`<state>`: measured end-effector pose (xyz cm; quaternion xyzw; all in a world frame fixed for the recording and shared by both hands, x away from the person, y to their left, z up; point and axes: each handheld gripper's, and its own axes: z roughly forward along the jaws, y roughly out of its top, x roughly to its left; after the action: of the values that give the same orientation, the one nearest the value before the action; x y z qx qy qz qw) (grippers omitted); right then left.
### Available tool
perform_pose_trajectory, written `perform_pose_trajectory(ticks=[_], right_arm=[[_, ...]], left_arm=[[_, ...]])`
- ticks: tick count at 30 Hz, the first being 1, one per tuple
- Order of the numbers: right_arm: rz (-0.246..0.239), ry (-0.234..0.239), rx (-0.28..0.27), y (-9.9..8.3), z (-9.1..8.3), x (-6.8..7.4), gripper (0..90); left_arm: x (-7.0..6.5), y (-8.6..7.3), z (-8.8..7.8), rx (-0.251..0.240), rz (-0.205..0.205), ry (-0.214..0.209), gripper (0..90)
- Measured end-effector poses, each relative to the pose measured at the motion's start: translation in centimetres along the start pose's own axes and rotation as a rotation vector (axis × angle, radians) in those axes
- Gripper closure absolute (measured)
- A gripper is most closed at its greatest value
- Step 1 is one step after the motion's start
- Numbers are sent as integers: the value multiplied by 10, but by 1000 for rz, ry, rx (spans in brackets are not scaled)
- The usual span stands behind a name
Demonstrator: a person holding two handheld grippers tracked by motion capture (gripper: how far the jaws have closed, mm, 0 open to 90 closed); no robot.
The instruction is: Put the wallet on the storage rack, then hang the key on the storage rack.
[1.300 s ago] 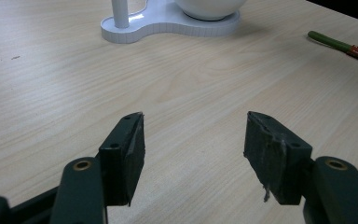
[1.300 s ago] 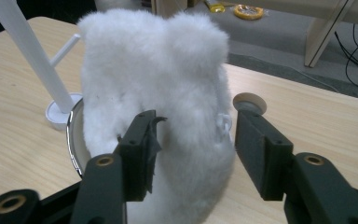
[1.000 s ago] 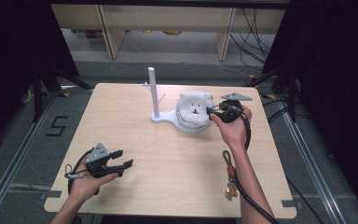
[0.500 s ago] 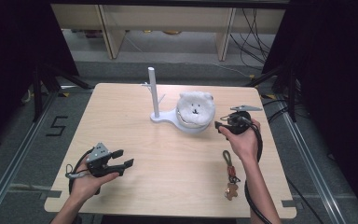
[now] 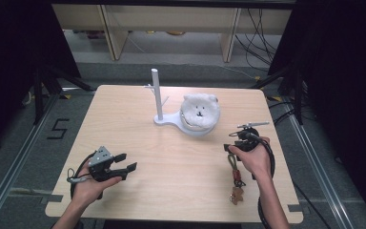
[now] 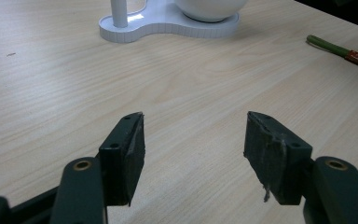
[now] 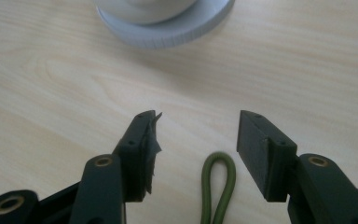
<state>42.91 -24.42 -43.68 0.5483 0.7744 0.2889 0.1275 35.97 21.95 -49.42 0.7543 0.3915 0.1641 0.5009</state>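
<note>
Light wood table [image 5: 171, 191], two handheld grippers over it.

Left gripper [image 5: 122, 162] sits near the front-left of the table, held in the person's left hand [image 5: 89, 183]. Jaws wide apart, nothing between them; the left gripper view shows bare wood in the gap. Worn pads [image 6: 134, 154], frayed at the edge.

Right gripper [image 5: 231, 145] is on the right side, in the right hand [image 5: 252, 160], just in front of the white stand. Jaws spread there too, nothing gripped. In the right gripper view a green cord loop [image 7: 219, 186] lies on the table between the jaws, touching neither.

The cord belongs to a keychain [image 5: 236, 179] lying flat near the right-front edge, running from the gripper back toward the person. A small brown charm [image 5: 237, 194] at its near end, possibly a figure, too small to be sure.

White stand [image 5: 169, 119] sits mid-back on the table: upright post [image 5: 157, 93] with short pegs, flat base. A white fluffy toy [image 5: 199, 110] with a face rests in the bowl on the base, right of the post.
</note>
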Motion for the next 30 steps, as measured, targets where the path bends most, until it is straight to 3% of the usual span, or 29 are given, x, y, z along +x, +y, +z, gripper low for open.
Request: perform_pose_trajectory(ticks=[1,2,3,4,5,10,13,15,19,20,22,23,24,25,27,30], right_arm=[[0,0,0,0,0,0,486],[25,34,46,-2,-2,1,485],[29,43,57,-3,-2,1,485],[31,41,64,-4,-1,1,485],[59,5,103,-5,-3,4,485],[63,14,146,-11,-1,2,497],[121,-4,191,-13,-1,2,513],[94,10,203,-16,-2,0,516],[85,-10,256,-20,-1,-4,541],[128,-2,304,-23,-1,-2,554],[80,2,306,-27,2,-6,556],[113,-15,341,-27,1,-3,562],[90,-14,346,-29,3,-5,567],[133,-22,384,-29,4,-1,570],[101,-26,408,-29,7,-3,579],[120,-22,452,-29,11,0,579]], left_arm=[[0,0,0,0,0,0,378],[0,0,0,0,2,0,378],[0,0,0,-1,1,0,377],[0,0,0,0,2,-1,377],[0,0,-1,-2,0,1,377],[2,0,-1,-2,1,0,377],[0,1,-1,3,-1,6,378],[-1,1,0,6,3,1,377],[-3,1,0,6,10,-5,376],[-5,0,0,3,6,-10,376],[-6,0,0,0,10,-22,376],[-6,0,0,5,12,-17,376],[-6,-1,0,2,15,-26,376],[-6,-1,0,2,15,-26,376],[-7,0,-2,6,14,-14,376],[-7,0,-1,-3,9,-17,376]])
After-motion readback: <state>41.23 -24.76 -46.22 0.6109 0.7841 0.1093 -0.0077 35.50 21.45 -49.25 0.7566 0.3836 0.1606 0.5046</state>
